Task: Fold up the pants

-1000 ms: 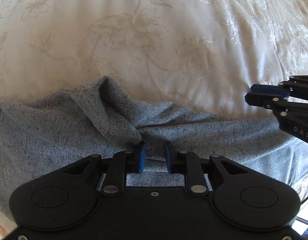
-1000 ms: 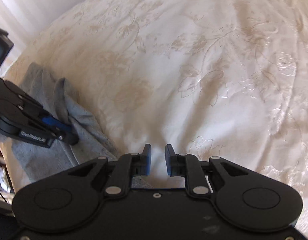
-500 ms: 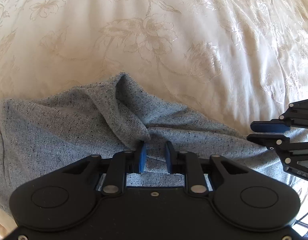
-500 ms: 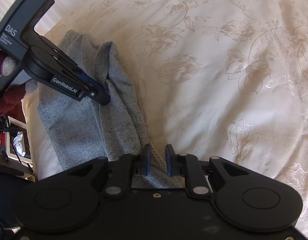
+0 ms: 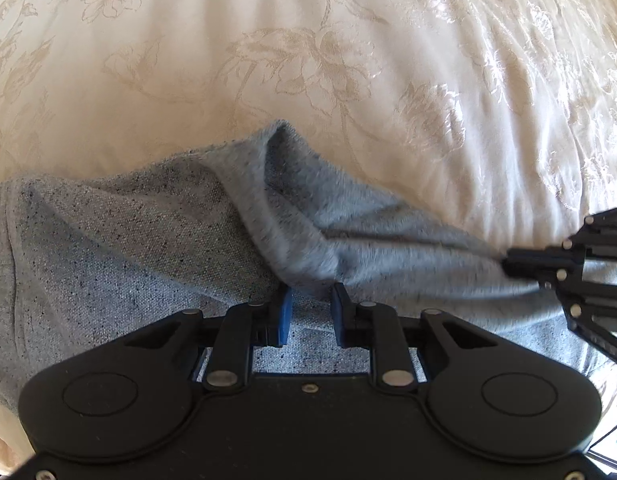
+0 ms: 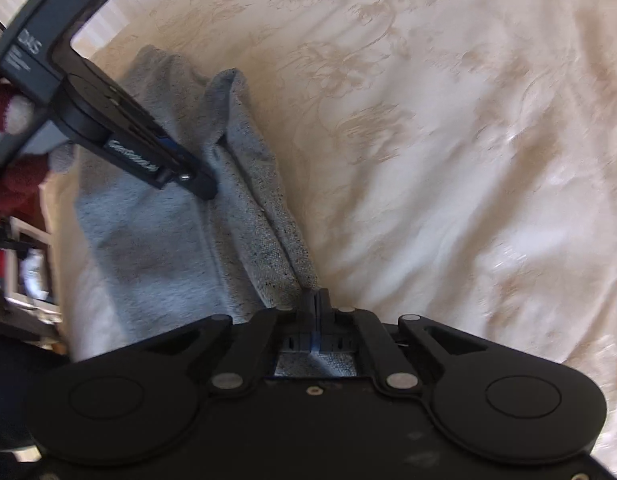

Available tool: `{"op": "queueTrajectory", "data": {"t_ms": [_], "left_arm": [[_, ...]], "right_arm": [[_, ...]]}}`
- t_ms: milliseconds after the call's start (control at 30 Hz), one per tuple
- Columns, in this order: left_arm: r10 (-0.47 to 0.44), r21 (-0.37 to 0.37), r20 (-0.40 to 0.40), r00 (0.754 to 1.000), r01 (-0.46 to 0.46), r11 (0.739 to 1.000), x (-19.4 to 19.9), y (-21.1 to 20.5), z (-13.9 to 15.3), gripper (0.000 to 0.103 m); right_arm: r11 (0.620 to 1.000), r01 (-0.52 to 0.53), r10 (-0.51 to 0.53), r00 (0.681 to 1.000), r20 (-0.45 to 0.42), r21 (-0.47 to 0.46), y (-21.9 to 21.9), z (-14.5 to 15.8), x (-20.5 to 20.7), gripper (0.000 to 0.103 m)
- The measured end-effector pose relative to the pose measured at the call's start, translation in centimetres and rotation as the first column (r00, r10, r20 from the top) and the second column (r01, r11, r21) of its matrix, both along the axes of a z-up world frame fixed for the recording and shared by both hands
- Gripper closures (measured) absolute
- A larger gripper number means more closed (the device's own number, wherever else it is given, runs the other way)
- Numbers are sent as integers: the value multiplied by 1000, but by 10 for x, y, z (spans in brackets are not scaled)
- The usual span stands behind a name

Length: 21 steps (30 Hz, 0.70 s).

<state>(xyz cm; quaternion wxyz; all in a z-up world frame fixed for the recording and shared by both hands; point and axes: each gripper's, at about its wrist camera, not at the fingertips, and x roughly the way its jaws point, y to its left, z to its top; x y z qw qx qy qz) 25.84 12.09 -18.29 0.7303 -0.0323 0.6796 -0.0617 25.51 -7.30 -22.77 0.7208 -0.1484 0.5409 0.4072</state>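
With the right hand-held gripper [image 6: 316, 300] clamped on the pants [image 6: 156, 240] edge at 6 o'clock, close the half-open, empty left hand-held gripper [image 5: 308, 312] on the adjacent fold before lifting off the bed [image 6: 448, 140].

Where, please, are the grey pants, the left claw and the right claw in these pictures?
grey pants [image 5: 128, 248]: left wrist view, on the flat cloth left of the raised fold.
left claw [image 5: 308, 314]: left wrist view, midway between its blue fingertips.
right claw [image 6: 317, 300]: right wrist view, at its closed fingertips.
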Motion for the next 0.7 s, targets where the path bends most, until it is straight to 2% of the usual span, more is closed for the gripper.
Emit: {"op": "queueTrajectory", "data": {"t_ms": [33, 67, 133, 233, 267, 333, 367, 400, 567, 633, 700], "left_arm": [[3, -8, 26, 1000, -3, 1000, 0, 5, 5, 72], [10, -10, 52, 999, -9, 1000, 1, 11, 10, 72], [31, -18, 89, 996, -29, 999, 4, 18, 18, 72], [66, -23, 105, 992, -64, 998, 10, 34, 27, 72], [77, -25, 115, 990, -74, 997, 10, 40, 30, 72], [95, -21, 129, 987, -93, 995, 9, 53, 36, 72], [105, -19, 133, 985, -104, 994, 10, 58, 38, 72], [115, -17, 135, 984, -114, 993, 9, 63, 39, 72], [195, -2, 144, 970, -197, 980, 1, 89, 39, 72], [213, -1, 150, 966, -215, 977, -10, 95, 38, 72], [229, 4, 149, 962, -232, 973, -16, 100, 40, 72]], "right_arm": [[998, 36, -33, 996, 81, -43, 0, 2, 2, 102], [992, 94, -82, 988, 128, -87, -1, 0, 8, 102], [978, 198, -191, 977, 97, -70, -12, -5, 24, 102], [954, 299, -297, 951, 83, -15, -27, 2, 33, 100], [948, 317, -319, 946, 61, 29, -30, 10, 34, 93], [949, 291, -297, 955, 26, 123, -30, 27, 29, 84], [955, 261, -267, 963, 30, 140, -22, 34, 25, 74], [963, 227, -235, 971, 39, 146, -13, 38, 22, 73], [980, 110, -121, 991, 56, 165, 43, 45, 10, 72], [979, 33, -49, 996, 73, 201, 64, 52, 1, 72], [971, -65, 56, 997, 44, 230, 86, 56, -8, 72]]}}
